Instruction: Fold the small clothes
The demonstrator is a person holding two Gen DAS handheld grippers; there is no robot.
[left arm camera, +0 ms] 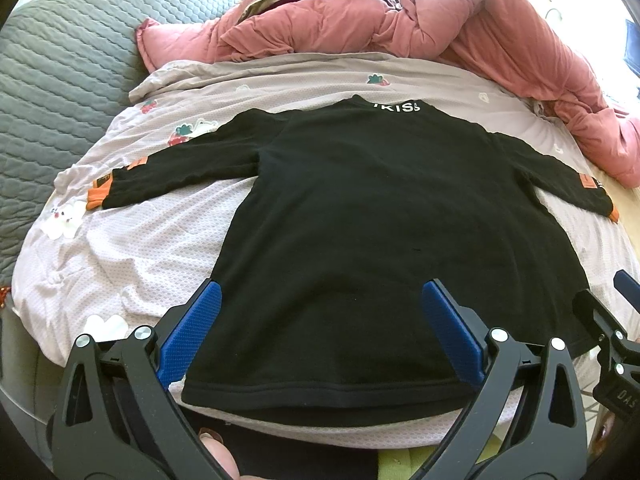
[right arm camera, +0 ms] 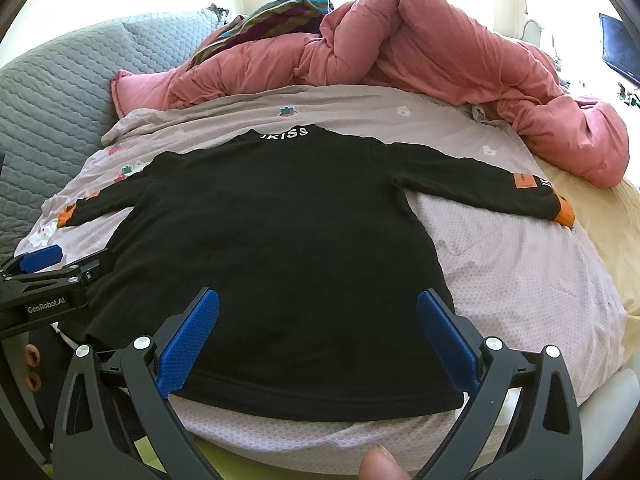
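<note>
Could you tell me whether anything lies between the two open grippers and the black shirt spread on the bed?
Nothing visible does. The black shirt lies flat on the bedsheet, and both the left gripper and right gripper hang open just above its hem. The pink quilt is bunched beyond the collar.

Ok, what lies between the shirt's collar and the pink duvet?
Only bare patterned bedsheet, with small printed motifs, separates the black shirt collar from the pink duvet. Both wrist views show it.

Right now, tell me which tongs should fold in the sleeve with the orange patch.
Right tongs: open over the shirt's right hem side, nearer that sleeve. Left tongs sit left.
</note>
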